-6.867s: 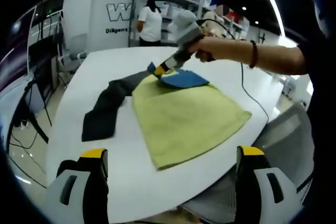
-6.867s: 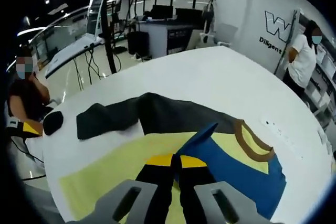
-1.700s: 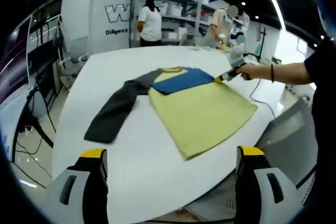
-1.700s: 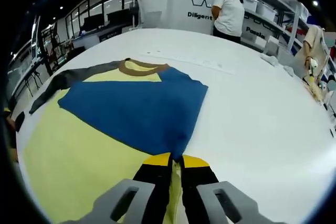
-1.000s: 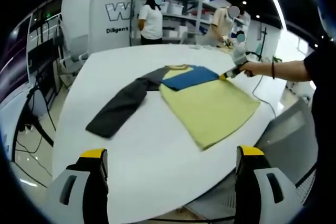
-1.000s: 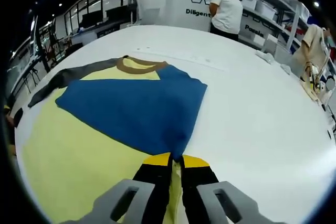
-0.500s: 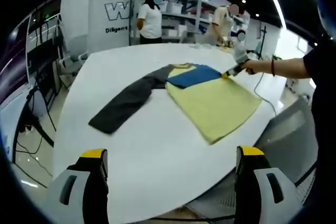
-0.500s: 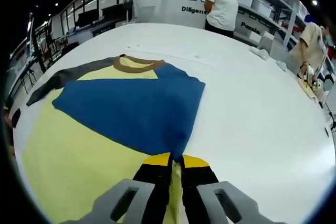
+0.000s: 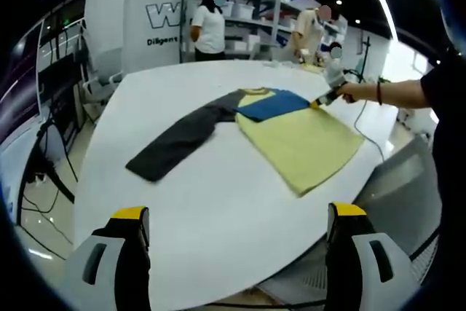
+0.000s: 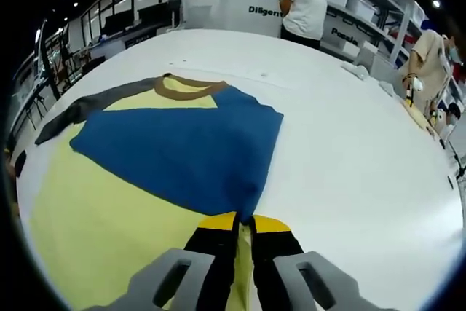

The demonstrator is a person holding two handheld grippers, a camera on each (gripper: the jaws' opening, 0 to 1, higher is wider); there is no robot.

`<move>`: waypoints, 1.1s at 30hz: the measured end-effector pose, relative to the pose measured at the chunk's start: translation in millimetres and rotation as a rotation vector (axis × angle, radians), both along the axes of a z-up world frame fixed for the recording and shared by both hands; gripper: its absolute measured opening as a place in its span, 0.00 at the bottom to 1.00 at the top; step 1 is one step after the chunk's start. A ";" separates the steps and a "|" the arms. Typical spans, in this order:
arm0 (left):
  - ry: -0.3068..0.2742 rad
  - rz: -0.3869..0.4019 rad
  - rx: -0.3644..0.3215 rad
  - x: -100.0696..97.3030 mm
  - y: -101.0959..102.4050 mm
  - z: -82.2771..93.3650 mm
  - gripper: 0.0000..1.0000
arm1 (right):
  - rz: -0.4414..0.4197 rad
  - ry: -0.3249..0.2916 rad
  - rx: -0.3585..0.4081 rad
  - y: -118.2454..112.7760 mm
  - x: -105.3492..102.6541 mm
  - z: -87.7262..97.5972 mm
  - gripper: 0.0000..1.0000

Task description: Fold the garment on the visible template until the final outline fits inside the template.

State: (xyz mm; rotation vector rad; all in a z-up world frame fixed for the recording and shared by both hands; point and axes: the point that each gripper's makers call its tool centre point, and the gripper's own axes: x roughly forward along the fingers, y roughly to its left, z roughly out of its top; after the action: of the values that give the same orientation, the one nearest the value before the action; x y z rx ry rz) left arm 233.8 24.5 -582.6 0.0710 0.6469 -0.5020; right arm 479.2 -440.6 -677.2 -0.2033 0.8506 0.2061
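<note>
A: Where does the garment (image 9: 291, 132) lie in the left gripper view?

B: Centre right of the frame, flat on the white table (image 9: 182, 202). The yellow body (image 9: 302, 143) reaches toward the table's near right edge, the blue sleeve (image 9: 273, 105) is folded across its top, and a dark grey sleeve (image 9: 175, 143) trails out to the left.

A: And the left gripper (image 9: 237, 213)?

B: Its two jaws rise at the bottom corners, spread wide, with nothing between them, well apart from the cloth.

A: What does the right gripper view add?

B: A close look. The right gripper (image 10: 239, 222) has its yellow-tipped jaws pressed together, pinching the point of the blue sleeve (image 10: 182, 154) at the lower centre. The brown collar (image 10: 186, 87) sits in the upper left, the grey sleeve (image 10: 80, 111) runs to the left edge.

A: Does the left gripper view catch that gripper too?

B: Yes, small at the upper right, the right gripper (image 9: 317, 102) held by a hand (image 9: 349, 91) at the garment's far corner. I cannot make out a template in either view.
</note>
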 end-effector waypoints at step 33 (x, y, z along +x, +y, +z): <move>-0.014 0.101 -0.011 23.4 13.4 3.6 0.96 | 0.205 -0.215 0.251 47.4 -61.2 94.6 0.99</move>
State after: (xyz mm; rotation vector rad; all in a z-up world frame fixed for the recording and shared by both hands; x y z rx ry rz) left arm 257.2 38.0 -579.0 0.0309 0.6306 -0.4069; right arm 418.0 -393.3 -582.6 -0.0752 0.5831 0.4717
